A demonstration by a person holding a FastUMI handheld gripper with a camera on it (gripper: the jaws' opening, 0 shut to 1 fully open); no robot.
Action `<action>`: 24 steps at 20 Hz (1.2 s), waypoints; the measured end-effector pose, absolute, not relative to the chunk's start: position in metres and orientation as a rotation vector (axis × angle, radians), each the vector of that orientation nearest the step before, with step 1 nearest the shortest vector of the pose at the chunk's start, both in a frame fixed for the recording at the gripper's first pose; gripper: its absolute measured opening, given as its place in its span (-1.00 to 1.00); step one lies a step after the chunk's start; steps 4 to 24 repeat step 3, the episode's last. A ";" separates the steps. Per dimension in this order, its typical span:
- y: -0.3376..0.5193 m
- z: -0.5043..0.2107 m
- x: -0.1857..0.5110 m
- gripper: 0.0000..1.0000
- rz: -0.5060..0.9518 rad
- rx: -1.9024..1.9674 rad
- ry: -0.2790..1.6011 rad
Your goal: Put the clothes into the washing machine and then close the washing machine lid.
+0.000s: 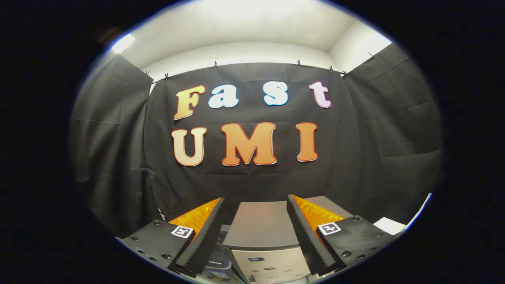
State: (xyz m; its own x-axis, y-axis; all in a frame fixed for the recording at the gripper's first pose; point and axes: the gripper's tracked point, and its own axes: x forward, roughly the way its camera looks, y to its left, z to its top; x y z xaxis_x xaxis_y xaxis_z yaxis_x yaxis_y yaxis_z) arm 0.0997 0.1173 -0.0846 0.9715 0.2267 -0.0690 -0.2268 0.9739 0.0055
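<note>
My gripper (255,202) is held level, facing the booth's black cloth wall, with its fingers spread wide and nothing between them. Below and just ahead of the fingers stands the washing machine (263,252), grey and boxy. Its flat lid (262,224) shows between the two fingers and looks to be lying down on top. A control panel with small buttons (268,265) runs along its near front. The clothes cannot be made out from here.
Black cloth walls (386,130) close the booth on the left, back and right. A white flat surface (388,225) lies low to the right of the machine. Some dark items (219,268) sit low beside the machine's left edge.
</note>
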 end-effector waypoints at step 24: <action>0.072 -0.086 0.070 0.99 0.208 -0.009 0.070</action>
